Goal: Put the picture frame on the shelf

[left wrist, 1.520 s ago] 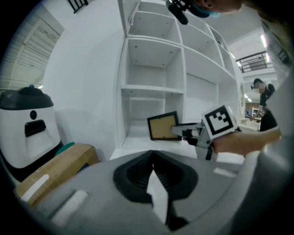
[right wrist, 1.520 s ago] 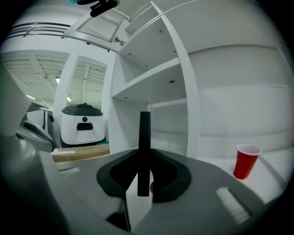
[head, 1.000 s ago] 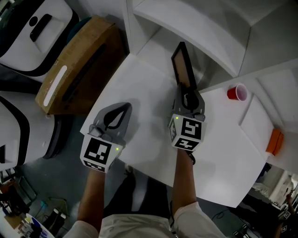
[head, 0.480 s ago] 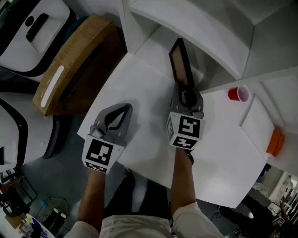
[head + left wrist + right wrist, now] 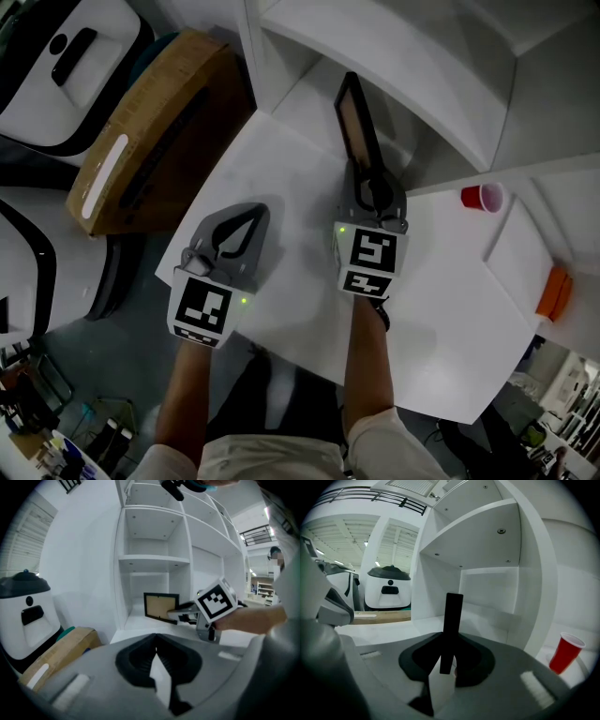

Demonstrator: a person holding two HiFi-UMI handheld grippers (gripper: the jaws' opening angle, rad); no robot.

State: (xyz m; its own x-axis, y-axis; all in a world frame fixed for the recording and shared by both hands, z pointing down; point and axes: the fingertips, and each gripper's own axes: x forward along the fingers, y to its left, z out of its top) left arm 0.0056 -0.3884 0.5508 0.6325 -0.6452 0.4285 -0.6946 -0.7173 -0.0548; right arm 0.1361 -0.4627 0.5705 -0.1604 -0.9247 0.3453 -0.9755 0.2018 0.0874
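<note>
- Picture frame (image 5: 355, 122): near end hidden between the jaws of the right gripper (image 5: 367, 176); in the right gripper view I get only its dark edge.
- Orange item (image 5: 552, 289), right: too small to identify.
- White machine (image 5: 66, 52), far left: cut off by the edge.

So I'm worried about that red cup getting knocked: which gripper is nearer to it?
Right. The right gripper, holding the picture frame, is apart from the red cup, to its left in the head view; the left gripper sits farther left across the table.
</note>
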